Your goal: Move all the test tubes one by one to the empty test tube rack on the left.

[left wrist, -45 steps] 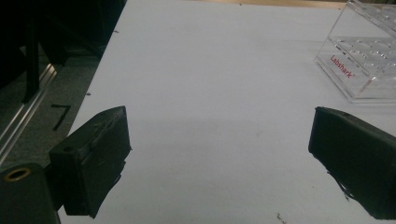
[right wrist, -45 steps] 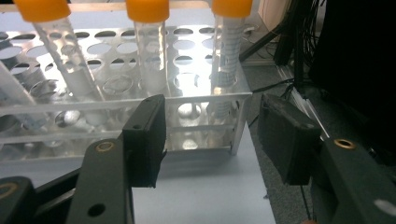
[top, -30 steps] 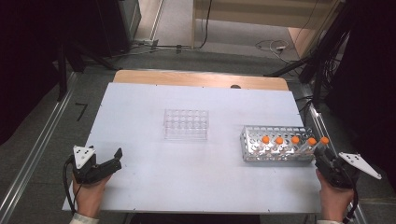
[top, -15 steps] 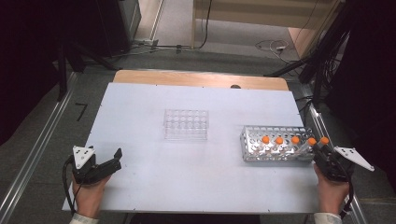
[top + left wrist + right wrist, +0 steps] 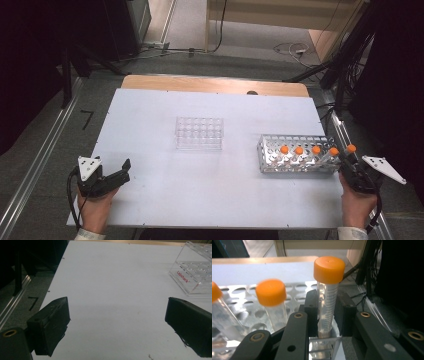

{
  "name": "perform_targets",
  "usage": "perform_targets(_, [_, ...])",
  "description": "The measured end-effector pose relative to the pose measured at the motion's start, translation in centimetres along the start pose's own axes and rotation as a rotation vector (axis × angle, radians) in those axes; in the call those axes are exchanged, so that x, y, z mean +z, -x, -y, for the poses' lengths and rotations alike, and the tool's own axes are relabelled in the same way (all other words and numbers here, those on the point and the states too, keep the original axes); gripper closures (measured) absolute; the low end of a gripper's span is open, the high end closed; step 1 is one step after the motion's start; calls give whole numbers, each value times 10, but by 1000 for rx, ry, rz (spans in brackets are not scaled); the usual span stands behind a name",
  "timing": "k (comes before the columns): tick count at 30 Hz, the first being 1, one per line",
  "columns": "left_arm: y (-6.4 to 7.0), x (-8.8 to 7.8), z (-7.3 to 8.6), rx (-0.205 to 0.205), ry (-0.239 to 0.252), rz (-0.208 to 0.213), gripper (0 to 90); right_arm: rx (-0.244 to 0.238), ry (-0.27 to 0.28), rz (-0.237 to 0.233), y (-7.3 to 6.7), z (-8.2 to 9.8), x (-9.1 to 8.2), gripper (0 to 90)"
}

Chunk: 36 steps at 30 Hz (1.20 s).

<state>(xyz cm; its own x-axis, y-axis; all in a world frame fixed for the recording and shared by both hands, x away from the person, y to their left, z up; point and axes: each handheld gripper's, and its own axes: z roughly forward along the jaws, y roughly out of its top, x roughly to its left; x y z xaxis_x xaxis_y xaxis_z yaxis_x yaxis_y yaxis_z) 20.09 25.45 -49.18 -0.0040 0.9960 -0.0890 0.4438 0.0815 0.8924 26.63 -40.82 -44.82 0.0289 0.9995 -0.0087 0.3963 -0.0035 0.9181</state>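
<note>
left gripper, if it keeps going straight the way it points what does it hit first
Probably nothing at first: the left gripper points across bare white table. The clear plastic rack sits right of that line, so it likely passes beside it.

The left tool (image 5: pixel 117 325) hangs with jaws wide apart over the white table (image 5: pixel 112 277), clear rack (image 5: pixel 195 275) far right.
</note>
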Motion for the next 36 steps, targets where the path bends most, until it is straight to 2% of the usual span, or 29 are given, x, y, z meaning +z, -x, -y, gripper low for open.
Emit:
perform_targets(7, [1,0,0,12,1,2,61,8,70,-7,1,-15,-19,717])
perform_targets(12, [2,0,0,15,-1,-1,61,10,91,-17,-1,-21,-30,718])
perform_targets(22, [11,-4,-2,27,-1,46,73,-39,45,-102,-18,-13,-67,719])
perform_targets(25, [15,-3,-3,33,0,60,73,-52,32,-124,-22,-8,-70,719])
perform_targets(27, [18,-3,-3,34,-2,69,78,-78,14,-146,-31,-3,-73,719])
perform_targets(30, [23,-2,-6,36,0,94,84,-77,3,-186,-38,-1,-75,719])
perform_targets(32, [28,-2,-7,42,-2,108,84,-81,3,-195,-41,0,-75,719])
perform_targets(33, [30,-3,-8,48,-3,116,84,-81,0,-225,-46,0,-76,719])
perform_targets(35, [35,-4,-9,57,-6,134,84,-78,-3,-240,-48,1,-76,719])
perform_targets(36, [38,-4,-9,59,-4,142,84,-91,-4,-256,-54,2,-78,719])
